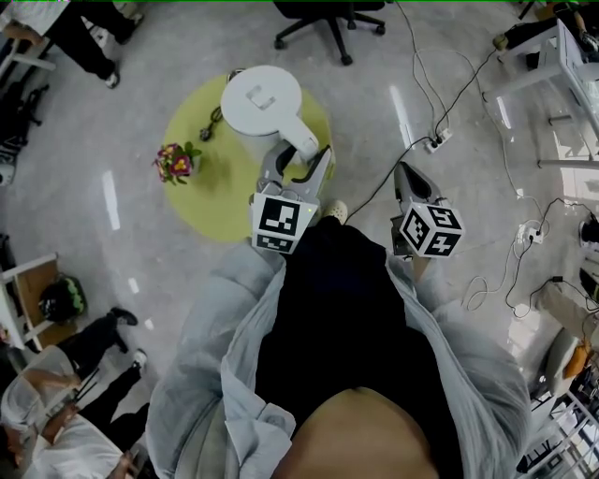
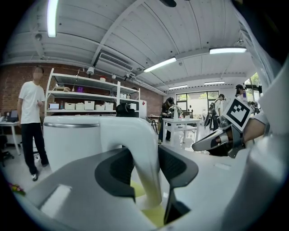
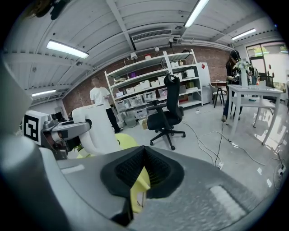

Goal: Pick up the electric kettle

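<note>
Logging one electric kettle [image 1: 262, 101], white, at the far side of one round yellow-green table [image 1: 201, 201], with its handle [image 2: 144, 167] turned toward us. From above we cannot tell whether its base rests on the tabletop or is just clear of it. We count two grippers, each carrying one marker cube. The left gripper [image 1: 297, 164] is at the kettle. In the left gripper view the white handle runs down between its two dark pads [image 2: 115, 173], which lie against the handle on either side, so we record this gripper as clamped on the handle. The right gripper [image 1: 404, 173] is held over the grey floor to the right of the table, well apart from the kettle. In the right gripper view its pads meet at the tips and nothing sits between them, so we record it as clenched and empty. One small flower pot [image 1: 175, 161] with pink and yellow blooms stands near the table's left edge, apart from the kettle. One black office chair [image 1: 328, 19] is beyond the table. In the left gripper view, one person in a white shirt [image 2: 31, 117] stands beside one white shelf rack [image 2: 86, 97].
</note>
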